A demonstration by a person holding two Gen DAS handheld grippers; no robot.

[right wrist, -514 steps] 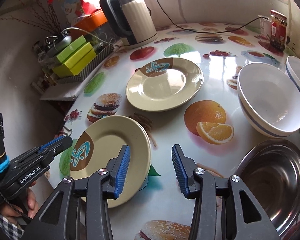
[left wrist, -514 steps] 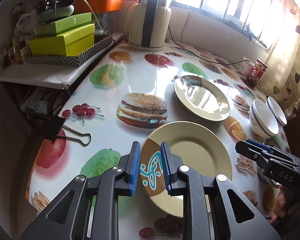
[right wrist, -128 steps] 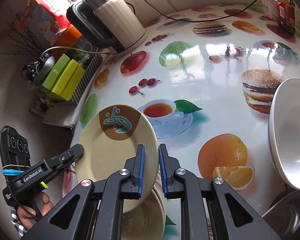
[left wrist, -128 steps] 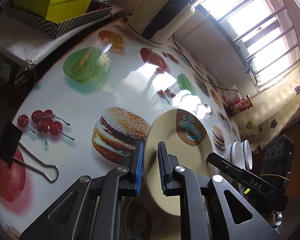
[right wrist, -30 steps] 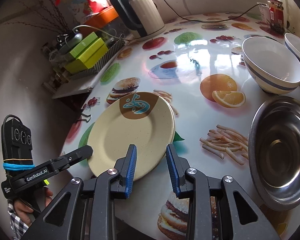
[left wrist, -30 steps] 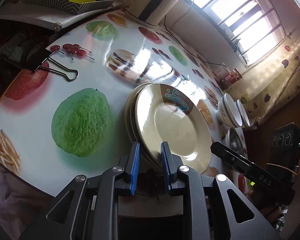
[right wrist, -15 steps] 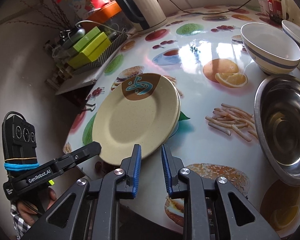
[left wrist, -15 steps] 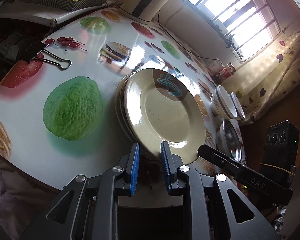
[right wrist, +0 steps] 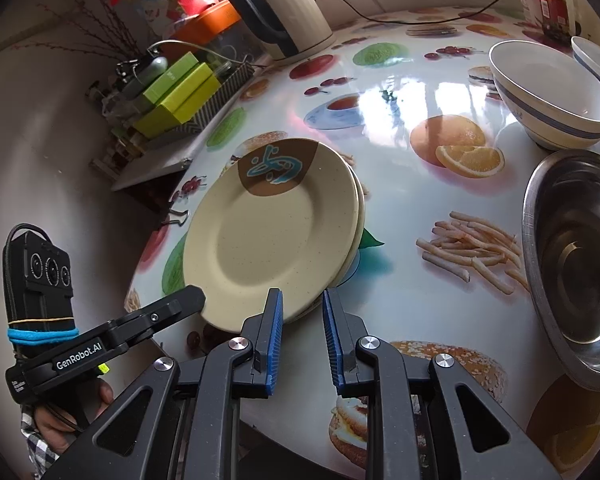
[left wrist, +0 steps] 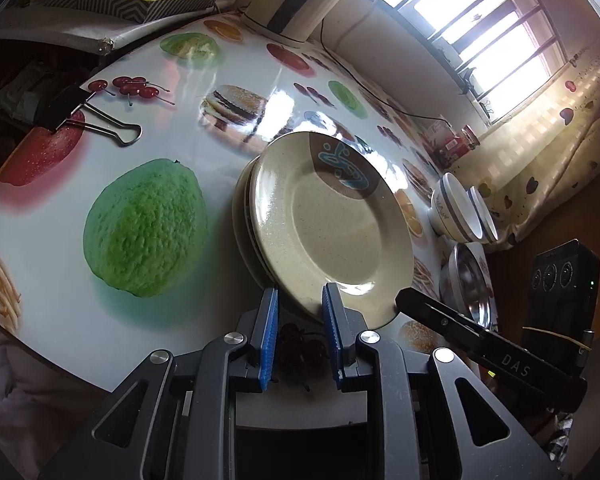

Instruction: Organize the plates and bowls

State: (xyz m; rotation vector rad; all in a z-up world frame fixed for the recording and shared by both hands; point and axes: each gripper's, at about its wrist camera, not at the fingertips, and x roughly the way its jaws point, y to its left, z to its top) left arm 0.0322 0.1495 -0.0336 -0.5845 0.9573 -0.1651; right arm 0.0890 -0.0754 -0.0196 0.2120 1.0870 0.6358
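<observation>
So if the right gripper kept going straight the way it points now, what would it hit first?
Probably the near rim of the stacked plates: the right gripper points at their edge, jaws slightly apart with nothing between them. Depth is hard to judge; slightly right, it would meet the tablecloth.

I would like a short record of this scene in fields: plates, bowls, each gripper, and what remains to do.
plates: two beige plates stacked near the table edge
bowls: two striped bowls apart from the steel bowl, not stacked
left gripper: jaws apart, nothing gripped
right gripper: jaws apart, just closing, nothing gripped
remaining: probably the bowls
</observation>
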